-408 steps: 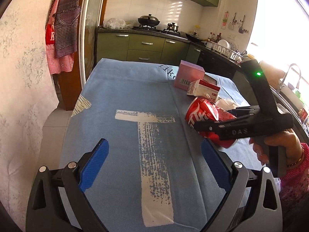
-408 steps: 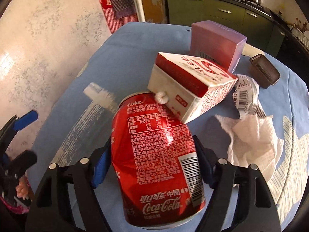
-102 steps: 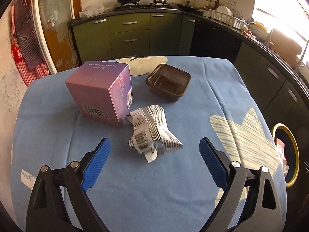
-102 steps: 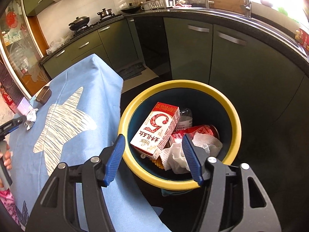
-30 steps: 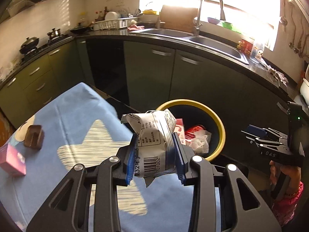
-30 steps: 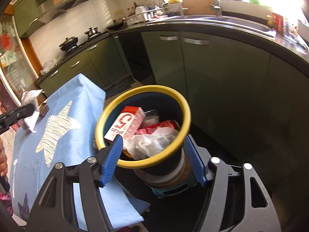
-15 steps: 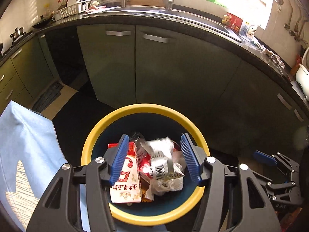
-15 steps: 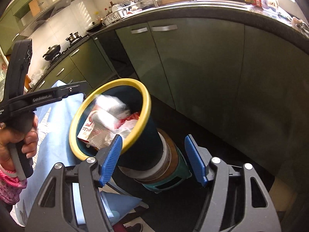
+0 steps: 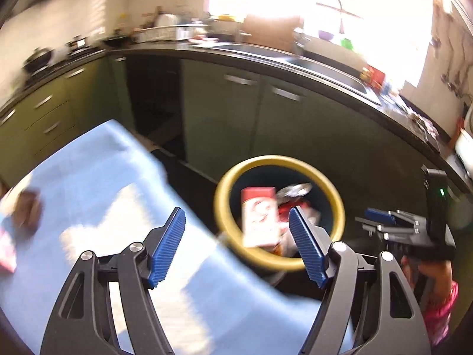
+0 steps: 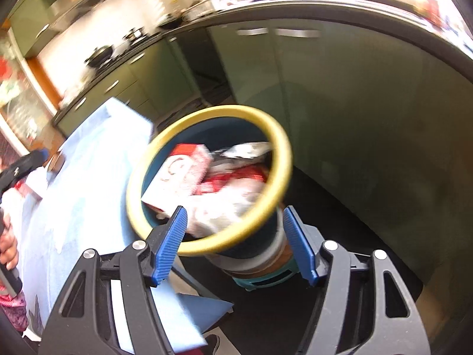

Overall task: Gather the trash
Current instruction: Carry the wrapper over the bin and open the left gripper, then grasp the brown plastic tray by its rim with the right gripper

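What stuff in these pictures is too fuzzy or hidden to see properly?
- Left wrist view: the brown thing and pink thing on the blue tablecloth are smeared by motion blur; the pink one is cut by the edge.
- Both views: the carton print is unreadable.
- Right wrist view: the bin bottom is hidden under trash, and its base sits behind the right gripper.

Glossy green cabinets (image 9: 224, 118); matt blue tablecloth (image 9: 97, 177); ribbed jaws.
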A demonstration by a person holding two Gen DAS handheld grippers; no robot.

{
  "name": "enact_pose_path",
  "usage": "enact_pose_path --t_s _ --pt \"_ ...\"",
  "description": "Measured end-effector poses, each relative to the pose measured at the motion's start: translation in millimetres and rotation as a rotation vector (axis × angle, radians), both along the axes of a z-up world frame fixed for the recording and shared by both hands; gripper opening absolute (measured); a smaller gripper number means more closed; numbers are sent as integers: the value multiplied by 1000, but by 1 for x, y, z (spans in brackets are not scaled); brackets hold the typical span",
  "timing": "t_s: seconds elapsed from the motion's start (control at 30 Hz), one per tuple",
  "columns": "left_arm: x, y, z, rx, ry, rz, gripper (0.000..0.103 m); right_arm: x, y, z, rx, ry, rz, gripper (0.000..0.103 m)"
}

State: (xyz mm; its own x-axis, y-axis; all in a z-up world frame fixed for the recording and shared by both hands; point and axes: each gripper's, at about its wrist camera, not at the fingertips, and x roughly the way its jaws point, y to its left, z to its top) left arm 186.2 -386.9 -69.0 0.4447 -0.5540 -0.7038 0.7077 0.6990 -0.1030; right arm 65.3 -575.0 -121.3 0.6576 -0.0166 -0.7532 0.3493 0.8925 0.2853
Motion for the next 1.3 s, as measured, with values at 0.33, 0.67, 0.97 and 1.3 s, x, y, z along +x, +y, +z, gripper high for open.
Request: enact_pose_path --t_s 0.33,0.67,0.97,1.3 --pt "20 185 -15 26 -11 259 73 104 124 47 -77 -26 320 64" --pt "58 305 -37 -5 2 444 75 224 274 75 -77 -29 557 64" --pt "66 325 -44 -31 -15 523 76 328 361 67 -155 44 616 47" --pt "71 319 -63 -27 40 510 77 383 386 42 -193 186 668 36"
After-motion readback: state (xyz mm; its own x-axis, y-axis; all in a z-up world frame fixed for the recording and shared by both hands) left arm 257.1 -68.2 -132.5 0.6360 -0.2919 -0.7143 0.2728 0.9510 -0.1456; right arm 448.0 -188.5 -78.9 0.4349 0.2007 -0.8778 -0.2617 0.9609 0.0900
